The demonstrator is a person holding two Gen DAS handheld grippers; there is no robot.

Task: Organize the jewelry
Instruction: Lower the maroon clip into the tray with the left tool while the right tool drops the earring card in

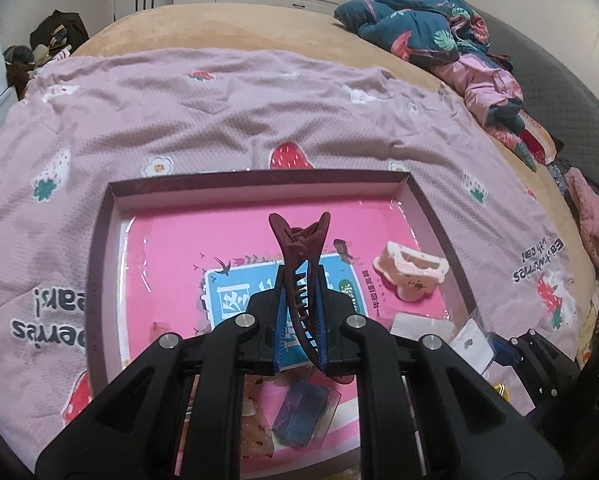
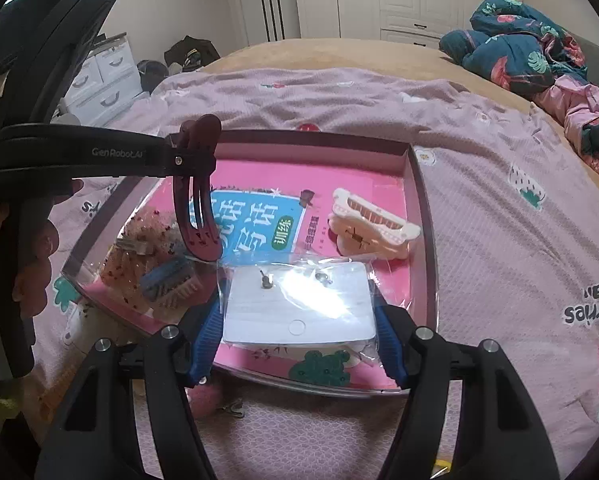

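Left fingers [image 1: 299, 320] clamp a maroon toothed hair claw [image 1: 301, 256]; right fingers [image 2: 299, 344] grip a clear-bagged white earring card [image 2: 299, 304].

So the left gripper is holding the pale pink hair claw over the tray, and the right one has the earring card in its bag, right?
Not quite. The left gripper is shut on the dark maroon hair clip, as the left wrist view shows; the pale pink hair claw lies in the tray. The right gripper does hold the bagged earring card.
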